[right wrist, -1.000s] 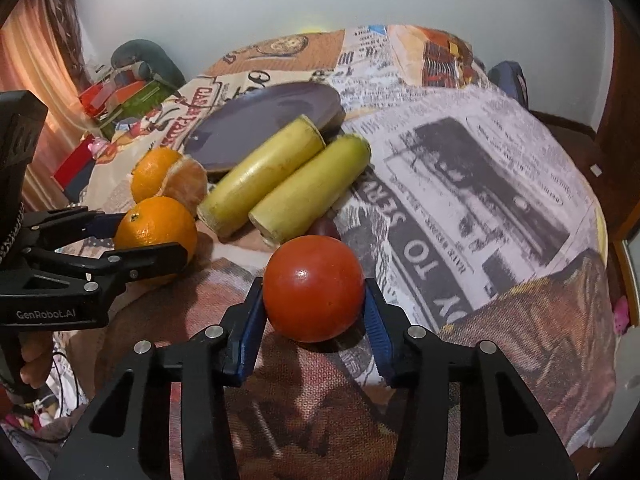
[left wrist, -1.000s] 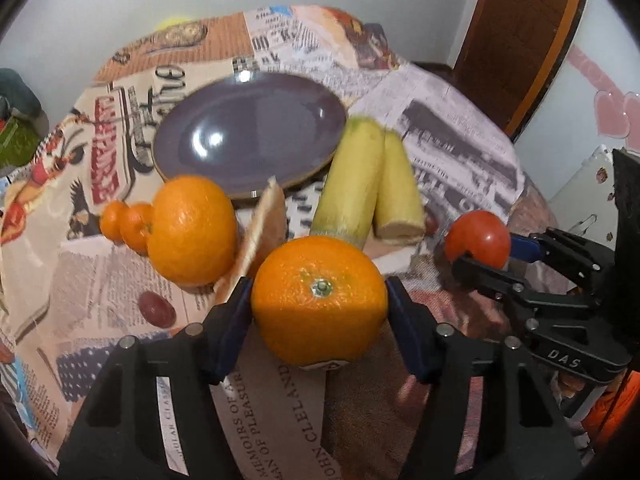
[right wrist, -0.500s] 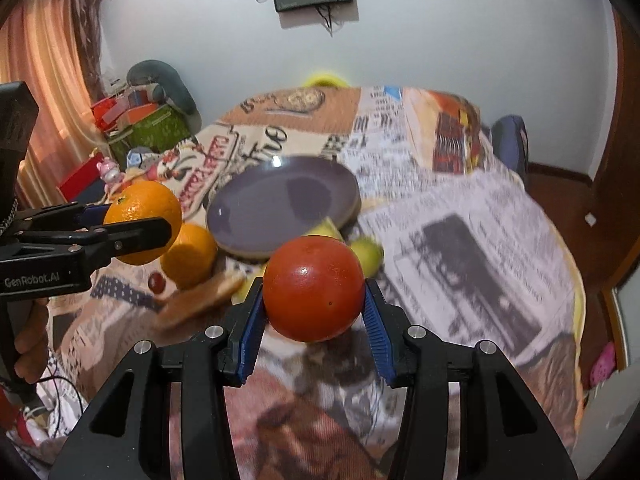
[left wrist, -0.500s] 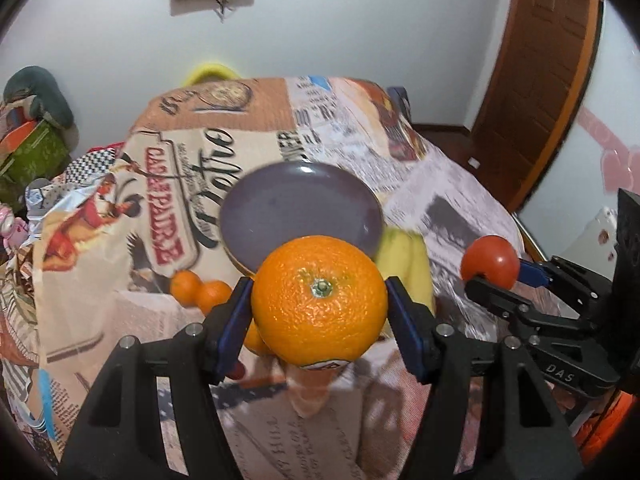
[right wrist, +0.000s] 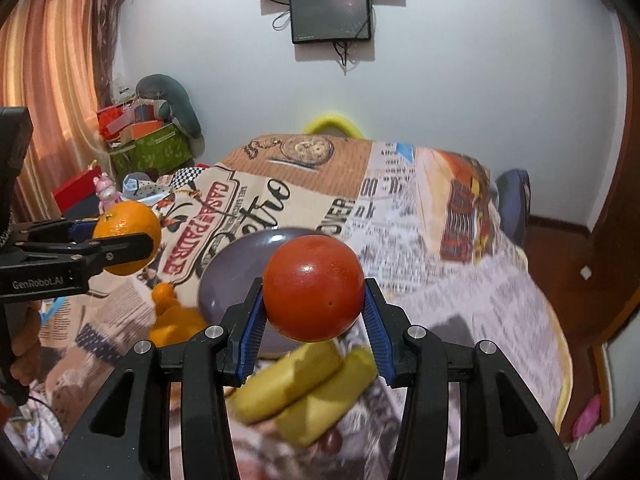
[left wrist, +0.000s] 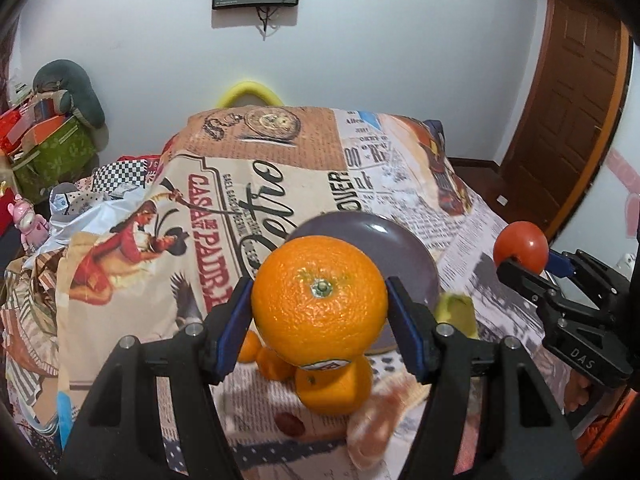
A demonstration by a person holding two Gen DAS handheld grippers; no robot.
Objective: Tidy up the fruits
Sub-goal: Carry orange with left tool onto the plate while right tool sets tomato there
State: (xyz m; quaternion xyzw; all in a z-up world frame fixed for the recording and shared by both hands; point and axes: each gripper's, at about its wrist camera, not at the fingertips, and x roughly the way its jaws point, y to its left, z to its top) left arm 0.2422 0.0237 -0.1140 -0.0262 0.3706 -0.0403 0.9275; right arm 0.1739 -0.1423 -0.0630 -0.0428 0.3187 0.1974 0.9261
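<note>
Blue-padded, your left claw is clamping a large round orange by its sides, stem end facing the camera, and it is holding the fruit clear above the surface. Your right claw is gripping a smooth red tomato between its ribbed blue pads, jaws closed in about as far as the tomato lets them, and this fruit too is hanging in the air. Each claw is showing at the edge of the other's view, fruit in its tips.

Just below and behind both fruits, a round dark purple plate is sitting bare on the newspaper-print cloth that is covering the worktop. Nearer you, two pale yellow-green banana pieces are lying side by side just beside the plate's rim. To their left, another orange and some small tangerines are resting on the cloth, with a blurred peeled orange segment and a small dark red fruit close by.
</note>
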